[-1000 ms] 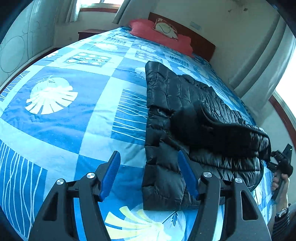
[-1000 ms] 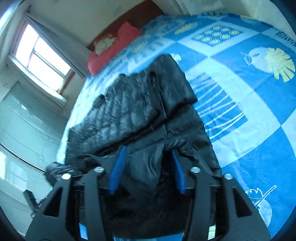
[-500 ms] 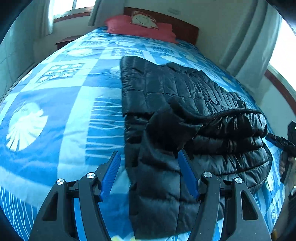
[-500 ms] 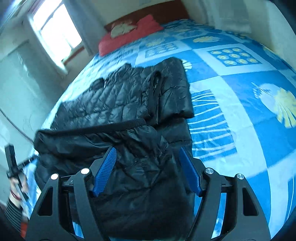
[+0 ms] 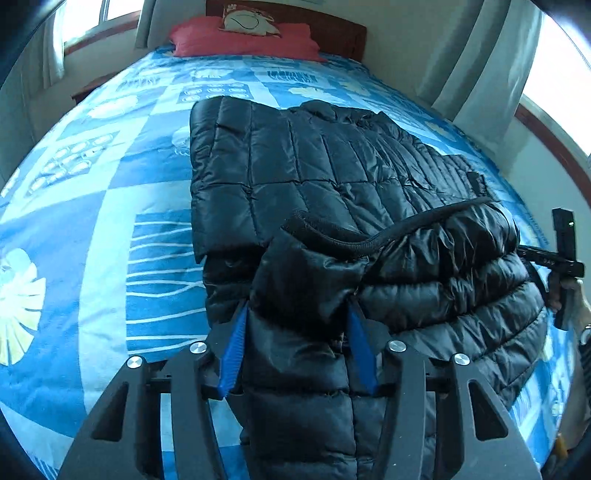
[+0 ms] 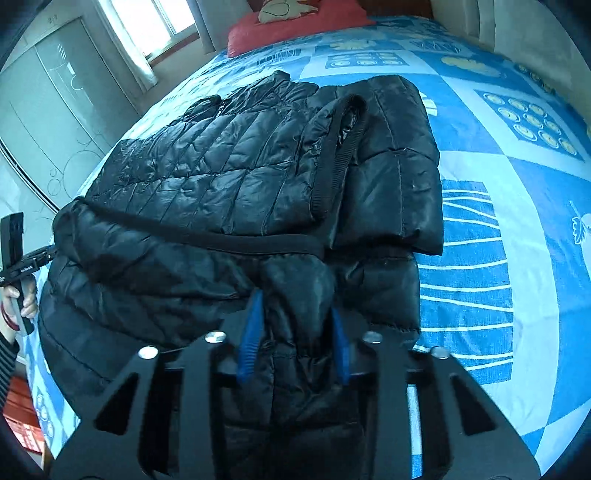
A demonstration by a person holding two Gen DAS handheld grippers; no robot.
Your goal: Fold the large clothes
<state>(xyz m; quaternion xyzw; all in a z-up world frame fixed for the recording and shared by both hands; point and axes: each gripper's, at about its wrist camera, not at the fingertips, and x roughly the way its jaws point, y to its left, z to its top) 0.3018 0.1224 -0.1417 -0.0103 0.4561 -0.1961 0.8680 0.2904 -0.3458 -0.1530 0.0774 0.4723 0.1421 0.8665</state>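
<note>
Both grippers, left (image 5: 297,347) and right (image 6: 295,334), just closed onto the black puffer jacket's (image 5: 332,177) near hem so I can fold it toward the collar

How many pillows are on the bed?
2. A red pillow lies at the headboard end of the bed, and a cream pillow sits on top of it. More could be hidden behind them.

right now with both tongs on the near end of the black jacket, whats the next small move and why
Probably lift the near end and carry it toward the collar. The left tongs and right tongs have just been closing with folds of the black puffer jacket between their pads, and its far half lies flat on the blue bedspread.
</note>
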